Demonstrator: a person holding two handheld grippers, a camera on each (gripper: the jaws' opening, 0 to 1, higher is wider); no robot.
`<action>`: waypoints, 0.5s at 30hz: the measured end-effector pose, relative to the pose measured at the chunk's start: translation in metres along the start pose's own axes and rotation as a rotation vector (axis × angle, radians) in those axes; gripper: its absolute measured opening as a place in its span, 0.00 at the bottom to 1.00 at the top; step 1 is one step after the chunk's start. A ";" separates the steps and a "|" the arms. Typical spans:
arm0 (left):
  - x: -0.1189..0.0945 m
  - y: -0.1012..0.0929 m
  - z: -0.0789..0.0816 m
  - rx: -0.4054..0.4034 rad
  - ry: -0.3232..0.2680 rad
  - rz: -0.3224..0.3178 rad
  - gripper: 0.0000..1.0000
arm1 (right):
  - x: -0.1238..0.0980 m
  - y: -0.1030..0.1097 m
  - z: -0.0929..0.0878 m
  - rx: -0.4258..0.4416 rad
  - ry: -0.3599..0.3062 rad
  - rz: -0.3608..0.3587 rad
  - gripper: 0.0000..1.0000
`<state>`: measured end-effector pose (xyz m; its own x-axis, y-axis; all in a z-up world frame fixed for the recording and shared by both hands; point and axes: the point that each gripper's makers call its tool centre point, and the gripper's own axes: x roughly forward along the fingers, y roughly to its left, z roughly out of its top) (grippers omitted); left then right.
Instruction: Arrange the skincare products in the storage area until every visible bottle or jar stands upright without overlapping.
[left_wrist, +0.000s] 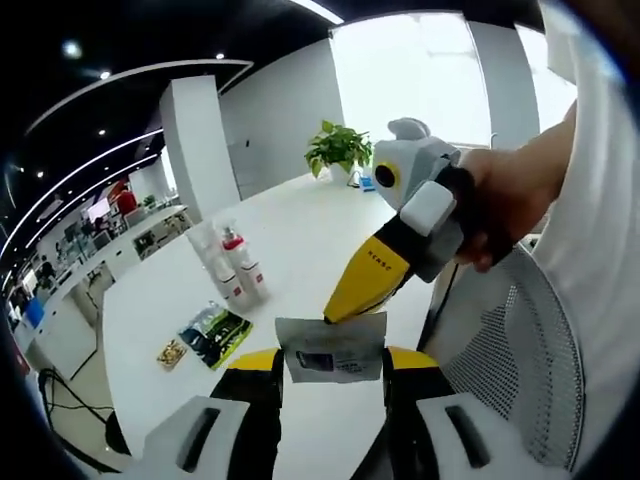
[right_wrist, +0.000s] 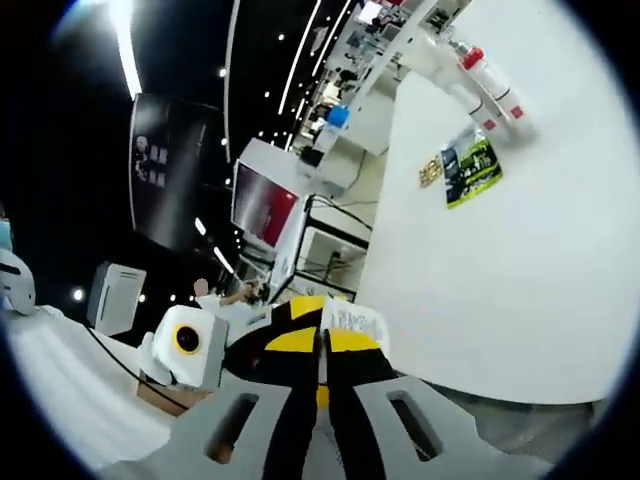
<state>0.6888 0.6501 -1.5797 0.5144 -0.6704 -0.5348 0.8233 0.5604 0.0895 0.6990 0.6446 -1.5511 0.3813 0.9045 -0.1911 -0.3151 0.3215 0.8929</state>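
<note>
Setting: open showroom with a long white bench (left_wrist: 300, 240).
- Bottles (left_wrist: 232, 265), two or three with red caps, upright in a tight cluster near the bench's far long edge; also in the right gripper view (right_wrist: 478, 75).
- Green packet (left_wrist: 214, 334), flat, just beside the bottles.
- Small patterned item (left_wrist: 171, 353), next to the packet.
- Potted plant (left_wrist: 338, 148), far end of the bench.
- Paper sachet (left_wrist: 332, 348), off the bench, pinched by both tongs.
- Left gripper (left_wrist: 332, 362), jaws apart, the sachet spanning them.
- Right gripper (right_wrist: 325, 345), jaws pressed together on the sachet's edge (right_wrist: 355, 322).

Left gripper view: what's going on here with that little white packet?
A person holds a white sachet above the white table with both grippers. It sits between the left gripper's spread jaws, while the right gripper pinches its top edge. The bottles stand upright beside a green packet lying flat.
</note>
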 end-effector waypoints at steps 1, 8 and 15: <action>0.000 0.000 -0.001 0.001 0.002 0.000 0.40 | 0.000 -0.001 0.000 -0.006 0.001 -0.004 0.00; 0.000 0.001 -0.003 -0.004 0.006 -0.002 0.40 | 0.000 -0.006 0.002 -0.024 -0.006 -0.027 0.00; 0.001 0.004 -0.002 0.002 0.004 0.003 0.40 | 0.001 -0.006 0.004 -0.028 -0.004 -0.034 0.00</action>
<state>0.6921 0.6526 -1.5816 0.5160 -0.6666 -0.5379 0.8222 0.5617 0.0927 0.7048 0.6423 -1.5547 0.3953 0.8919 -0.2196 -0.3257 0.3597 0.8744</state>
